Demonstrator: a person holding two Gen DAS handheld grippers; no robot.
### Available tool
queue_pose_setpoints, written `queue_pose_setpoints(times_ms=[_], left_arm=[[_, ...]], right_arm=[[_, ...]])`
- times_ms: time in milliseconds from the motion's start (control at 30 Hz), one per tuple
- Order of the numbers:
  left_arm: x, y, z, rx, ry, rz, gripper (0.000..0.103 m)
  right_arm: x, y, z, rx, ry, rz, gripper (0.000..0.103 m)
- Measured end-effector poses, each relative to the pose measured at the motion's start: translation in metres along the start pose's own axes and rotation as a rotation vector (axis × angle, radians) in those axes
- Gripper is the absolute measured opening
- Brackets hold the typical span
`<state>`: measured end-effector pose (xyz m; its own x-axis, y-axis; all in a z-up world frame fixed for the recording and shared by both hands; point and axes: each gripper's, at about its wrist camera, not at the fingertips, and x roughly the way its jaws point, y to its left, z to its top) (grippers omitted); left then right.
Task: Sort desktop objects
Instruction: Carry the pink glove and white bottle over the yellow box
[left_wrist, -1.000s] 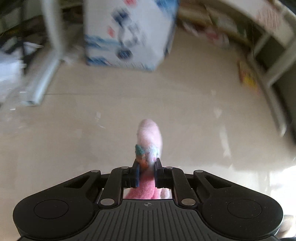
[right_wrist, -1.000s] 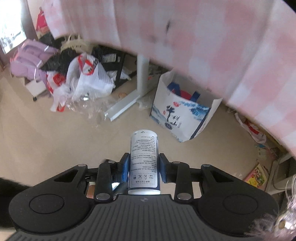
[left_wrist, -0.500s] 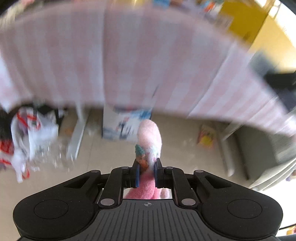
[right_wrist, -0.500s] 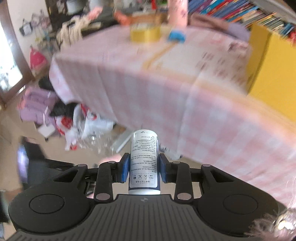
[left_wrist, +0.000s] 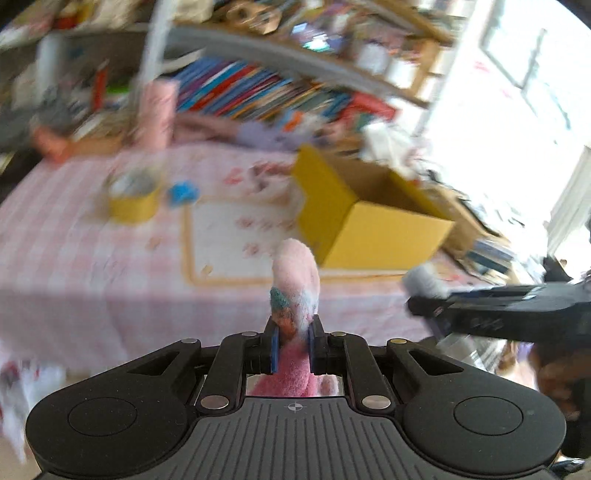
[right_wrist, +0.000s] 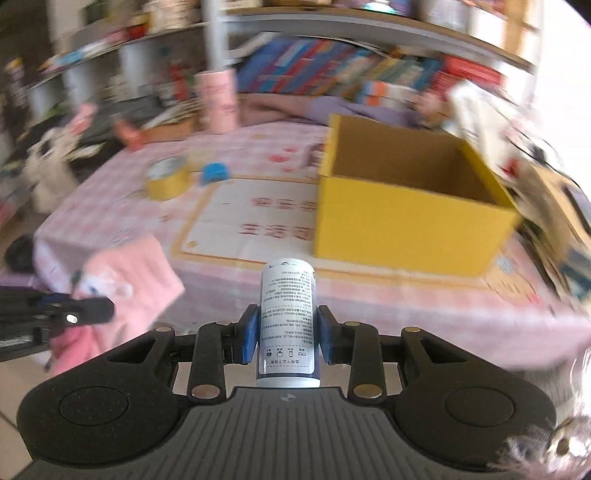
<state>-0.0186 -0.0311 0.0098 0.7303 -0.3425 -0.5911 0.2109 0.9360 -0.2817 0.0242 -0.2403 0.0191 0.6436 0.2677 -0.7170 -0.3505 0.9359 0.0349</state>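
The left gripper (left_wrist: 291, 345) is clamped narrowly on a pink fuzzy sock (left_wrist: 295, 273), whose toe stands up out of the jaws. In the left wrist view, the yellow box (left_wrist: 384, 236) sits on the pink checked tablecloth (left_wrist: 74, 266), ahead and to the right of the sock. A yellow tape roll (left_wrist: 133, 199) and a small blue thing (left_wrist: 183, 192) lie well to the left of the box. The right gripper (left_wrist: 424, 295) juts in from the right, below the box's near corner, too blurred here to tell its load.

In the right wrist view, the right gripper (right_wrist: 287, 334) is closed on a white printed canister (right_wrist: 288, 317), held upright. The box (right_wrist: 406, 218) is ahead and slightly right, its top open and its inside bare as far as can be seen.

Risks, as I judge them: the limp sock could snag on the box rim or slip from so narrow a pinch, and the smooth canister could slide between the pads if tilted hard. Both hands heading for one opening could collide.

Only the right view shows the sock's spread pink body hanging from the left gripper, left of the box, and the printed placemat (right_wrist: 258, 218) touching the box.
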Motion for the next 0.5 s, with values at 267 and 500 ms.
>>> queue_pose_setpoints(times_ms=[267,500], left_arm=[[-0.001,-0.004,0.042,0.065,-0.03,-0.142,0.014],[-0.006,-0.006,0.037,0.06,-0.024,-0.174,0.014]], right_arm=[[-0.017,0.008,-0.015,0.188,-0.03,-0.082,0.03],[-0.029,0.014,-0.022,0.247,-0.053,-0.154,0.03]])
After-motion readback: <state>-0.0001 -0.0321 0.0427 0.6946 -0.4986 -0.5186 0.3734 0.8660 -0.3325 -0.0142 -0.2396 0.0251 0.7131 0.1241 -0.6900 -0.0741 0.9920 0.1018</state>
